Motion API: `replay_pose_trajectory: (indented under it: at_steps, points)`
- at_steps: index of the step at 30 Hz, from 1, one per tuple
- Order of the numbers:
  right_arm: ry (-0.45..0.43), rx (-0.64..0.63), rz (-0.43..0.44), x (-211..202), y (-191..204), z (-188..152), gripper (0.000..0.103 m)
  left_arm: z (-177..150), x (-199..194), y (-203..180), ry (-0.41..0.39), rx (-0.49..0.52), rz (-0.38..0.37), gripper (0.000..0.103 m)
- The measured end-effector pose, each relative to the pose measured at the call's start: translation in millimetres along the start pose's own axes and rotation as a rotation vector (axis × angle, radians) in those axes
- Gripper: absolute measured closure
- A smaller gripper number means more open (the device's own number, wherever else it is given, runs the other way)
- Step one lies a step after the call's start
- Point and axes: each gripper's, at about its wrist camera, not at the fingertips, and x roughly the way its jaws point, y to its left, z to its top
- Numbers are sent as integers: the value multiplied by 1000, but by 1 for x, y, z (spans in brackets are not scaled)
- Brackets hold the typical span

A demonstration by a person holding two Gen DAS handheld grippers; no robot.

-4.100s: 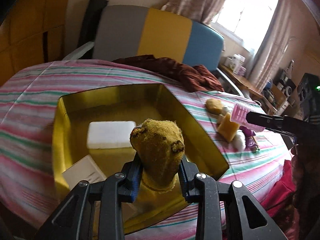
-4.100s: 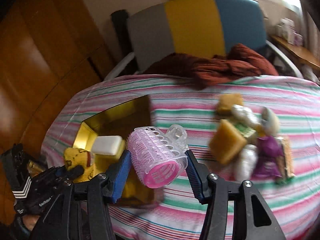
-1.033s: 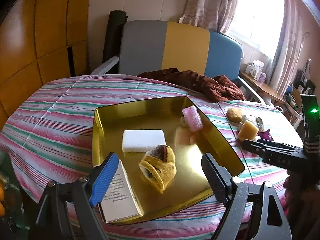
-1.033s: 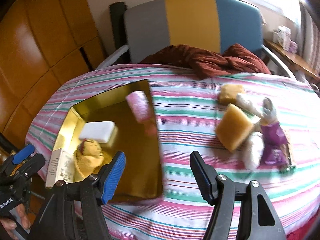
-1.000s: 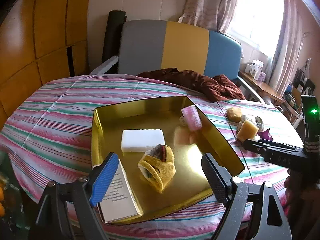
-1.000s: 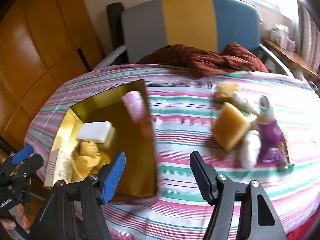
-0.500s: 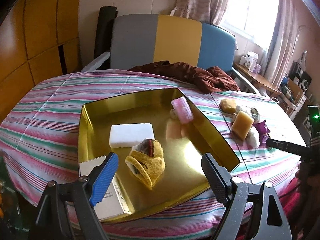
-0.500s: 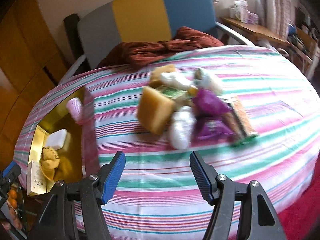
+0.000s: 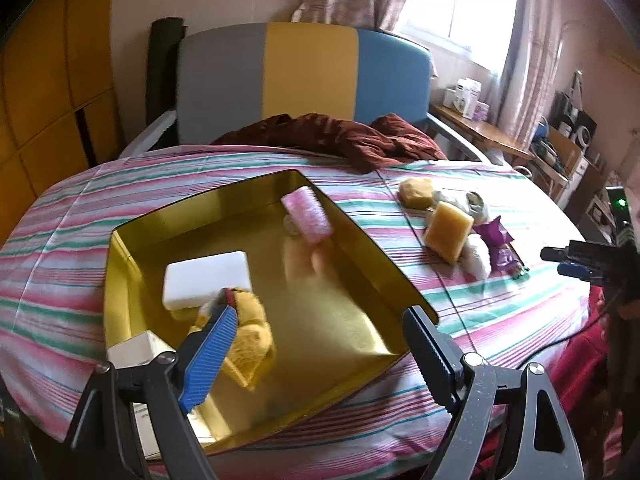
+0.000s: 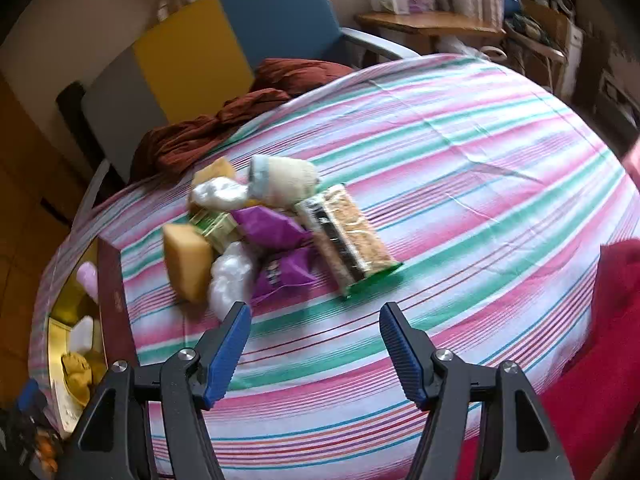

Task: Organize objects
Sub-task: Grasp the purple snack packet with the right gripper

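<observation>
- Gold metal tray [image 9: 392, 288] holds a pink hair roller [image 9: 306, 215], a white block [image 9: 206, 280], a yellow knitted piece [image 9: 250, 330] and a white carton [image 9: 138, 350]; the rest is a loose pile [image 10: 256, 232] on the striped cloth [image 10: 460, 168].
- The right gripper [image 10: 314, 346] hangs released and empty, jaws apart, with the pile just ahead and slightly left of its line.
- The long snack bar [image 10: 346, 238] lies nearest, its long axis running diagonally away from the jaws.
- The left gripper [image 9: 316, 354], also released and empty, hovers over the tray, well apart from the pile, so the right hand looks better placed for the next pick.
</observation>
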Motion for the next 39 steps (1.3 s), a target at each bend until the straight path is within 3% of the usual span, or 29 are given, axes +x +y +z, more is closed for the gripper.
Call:
replay_pose_trajectory:
  at_steps: [4, 8, 13, 20, 26, 39]
  points:
    - [9, 2, 18, 4, -1, 5, 35, 4, 6, -12, 9, 21, -18, 18]
    - [-8, -116, 37, 9, 22, 16, 35, 9, 10, -24, 10, 44, -37, 18]
    - [-35, -293, -12, 26, 54, 31, 35, 15, 15, -39, 15, 81, -66, 18]
    - [13, -464, -78, 72, 73, 40, 38, 23, 27, -53, 32, 107, -88, 18]
    - [47, -475, -73, 89, 68, 41, 71, 35, 45, -66, 54, 120, -111, 18]
    - [-7, -415, 30, 69, 65, 47, 72, 58, 90, -113, 88, 171, -179, 18]
